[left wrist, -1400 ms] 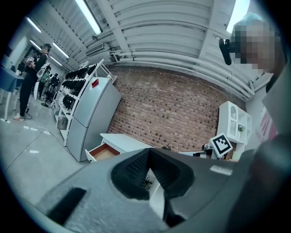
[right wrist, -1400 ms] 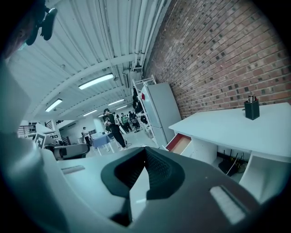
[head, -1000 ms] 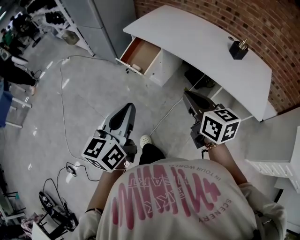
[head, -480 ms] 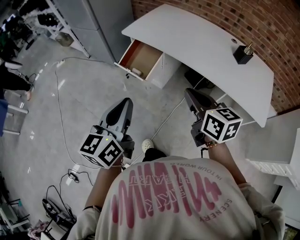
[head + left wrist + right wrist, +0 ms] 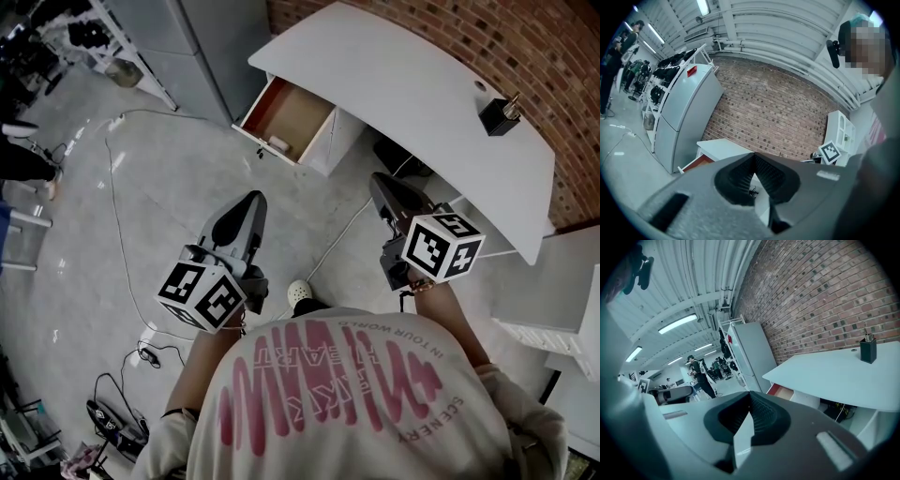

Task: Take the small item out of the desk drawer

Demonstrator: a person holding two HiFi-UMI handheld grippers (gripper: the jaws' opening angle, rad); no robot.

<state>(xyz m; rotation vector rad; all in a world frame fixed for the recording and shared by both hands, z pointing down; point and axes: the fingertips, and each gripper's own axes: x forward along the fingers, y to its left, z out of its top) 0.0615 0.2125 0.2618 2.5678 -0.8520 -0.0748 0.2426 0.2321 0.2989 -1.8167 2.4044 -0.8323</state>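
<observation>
The white desk (image 5: 403,84) stands against the brick wall, and its wooden drawer (image 5: 289,111) is pulled open at the left end. A small white item (image 5: 278,143) lies at the drawer's front edge. My left gripper (image 5: 250,200) is shut and empty, held over the floor well short of the drawer. My right gripper (image 5: 376,181) is also shut with nothing in it, near the desk's front edge. In the left gripper view the jaws (image 5: 753,155) meet at the tips, with the drawer (image 5: 695,163) ahead. In the right gripper view the shut jaws (image 5: 750,393) point toward the drawer (image 5: 780,390).
A black pen holder (image 5: 500,116) sits on the desk's right end. A grey cabinet (image 5: 202,37) stands left of the desk. Cables (image 5: 117,187) run across the floor and under the desk. A white shelf unit (image 5: 562,309) is at the right. People stand far left.
The person has stepped toward the desk, carrying both shut grippers forward. The drawer and desk sit slightly nearer and lower in the head view.
</observation>
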